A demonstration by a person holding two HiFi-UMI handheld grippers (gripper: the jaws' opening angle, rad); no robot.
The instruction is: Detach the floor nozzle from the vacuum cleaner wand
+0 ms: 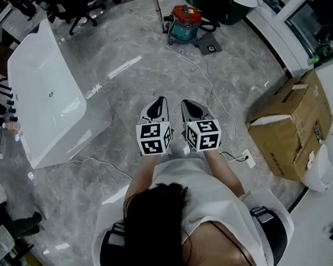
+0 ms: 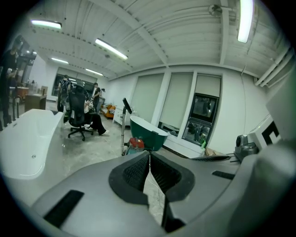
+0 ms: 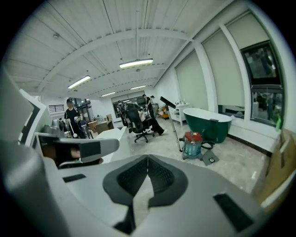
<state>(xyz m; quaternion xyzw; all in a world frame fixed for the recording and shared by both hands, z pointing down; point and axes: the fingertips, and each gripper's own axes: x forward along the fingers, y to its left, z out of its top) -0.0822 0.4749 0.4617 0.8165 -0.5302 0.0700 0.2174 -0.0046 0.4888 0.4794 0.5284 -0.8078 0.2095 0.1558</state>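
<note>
Item 1. Left gripper [image 2: 149, 153]: the jaws are pressing together, ribbed pads meeting at the tips, and are carrying nothing. Its marker cube [image 1: 154, 138] is sitting behind the jaws, nearer the person.

Item 2. Right gripper [image 3: 147, 158]: the jaws are likewise resting closed on each other with nothing between them. It is riding just beside the left gripper, the two pointing the same way over the grey marbled floor [image 1: 123, 54].

Item 3. Vacuum cleaner [image 1: 184, 22], red top on a teal drum: it is standing on the floor well ahead of both pairs of jaws, slightly to the right of their line.

Item 4. Flat grey floor nozzle [image 1: 209, 43]: it is lying on the floor just right of the drum, well apart from the jaws.

Item 5. Slim upright pole [image 3: 174, 121], seemingly the wand: it is leaning just left of the drum.

Item 6. White cable [image 1: 208, 80]: it is trailing across the floor between the jaws and the vacuum cleaner.

Item 7. White bathtub [image 1: 47, 91]: it is sitting to the left of the jaws.

Item 8. Cardboard box [image 1: 291, 126]: it is sitting to the right of the jaws.

Item 9. Green bathtub [image 3: 210, 122]: it is standing beyond the vacuum cleaner.
</note>
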